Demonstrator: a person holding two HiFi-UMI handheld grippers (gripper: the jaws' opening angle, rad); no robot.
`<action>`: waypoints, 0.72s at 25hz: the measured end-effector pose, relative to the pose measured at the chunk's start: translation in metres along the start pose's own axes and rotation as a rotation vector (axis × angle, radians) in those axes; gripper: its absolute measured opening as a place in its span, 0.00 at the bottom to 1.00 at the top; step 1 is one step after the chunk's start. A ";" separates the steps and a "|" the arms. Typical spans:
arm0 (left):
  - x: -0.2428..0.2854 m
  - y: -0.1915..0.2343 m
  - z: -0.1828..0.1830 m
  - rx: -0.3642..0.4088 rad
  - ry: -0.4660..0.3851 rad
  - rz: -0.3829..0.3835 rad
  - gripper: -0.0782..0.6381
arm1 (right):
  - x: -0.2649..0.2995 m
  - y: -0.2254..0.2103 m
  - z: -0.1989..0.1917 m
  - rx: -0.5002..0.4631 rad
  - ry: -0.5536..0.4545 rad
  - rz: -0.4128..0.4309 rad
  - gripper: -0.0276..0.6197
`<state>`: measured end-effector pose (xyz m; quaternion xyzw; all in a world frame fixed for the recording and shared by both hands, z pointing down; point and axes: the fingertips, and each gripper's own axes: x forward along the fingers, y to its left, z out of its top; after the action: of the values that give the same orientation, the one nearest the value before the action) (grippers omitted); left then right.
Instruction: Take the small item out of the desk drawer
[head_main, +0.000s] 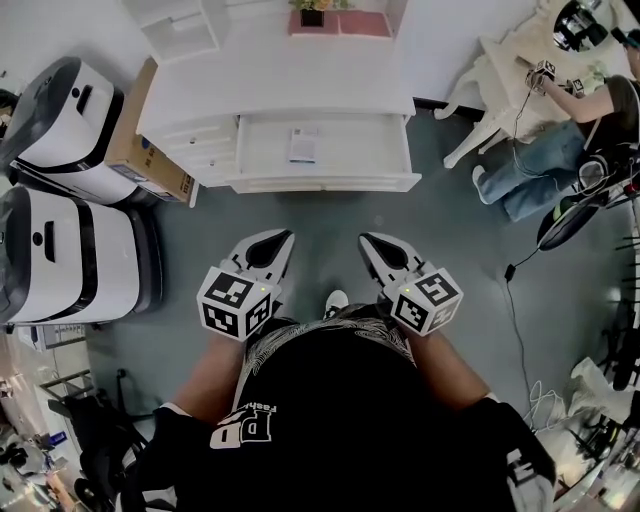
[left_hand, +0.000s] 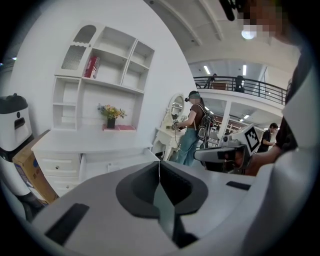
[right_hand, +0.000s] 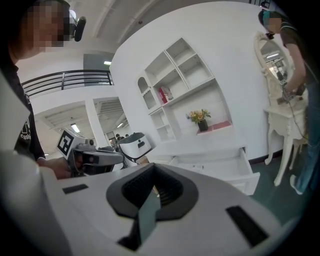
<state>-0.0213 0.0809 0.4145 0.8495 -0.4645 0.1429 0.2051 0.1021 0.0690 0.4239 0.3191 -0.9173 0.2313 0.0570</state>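
The white desk (head_main: 280, 85) stands ahead with its wide drawer (head_main: 325, 182) pulled open. A small flat white item with blue print (head_main: 303, 143) lies inside, left of the drawer's middle. It also shows faintly in the drawer in the left gripper view (left_hand: 114, 167) and in the right gripper view (right_hand: 198, 167). My left gripper (head_main: 279, 238) and right gripper (head_main: 369, 241) hover side by side close to my body, well short of the drawer. Each has its jaws together with nothing between them. The left gripper's (left_hand: 159, 164) tips meet, as do the right gripper's (right_hand: 153, 190).
Two large white machines (head_main: 65, 115) (head_main: 70, 255) and a cardboard box (head_main: 150, 150) crowd the desk's left side. To the right a person (head_main: 565, 140) works at another white table (head_main: 505, 70), with cables (head_main: 520, 330) on the floor. A flower pot (head_main: 312, 15) sits on the desk's back shelf.
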 end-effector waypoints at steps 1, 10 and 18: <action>0.005 0.001 0.004 0.005 0.001 0.007 0.13 | 0.000 -0.005 0.003 0.001 0.000 0.005 0.06; 0.020 0.003 0.012 -0.015 0.027 0.049 0.13 | 0.005 -0.027 0.009 0.029 0.010 0.033 0.05; 0.034 0.019 0.012 -0.024 0.039 0.027 0.13 | 0.022 -0.036 0.008 0.030 0.024 0.028 0.06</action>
<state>-0.0185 0.0410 0.4224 0.8378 -0.4735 0.1564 0.2222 0.1075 0.0283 0.4362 0.3043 -0.9174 0.2494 0.0599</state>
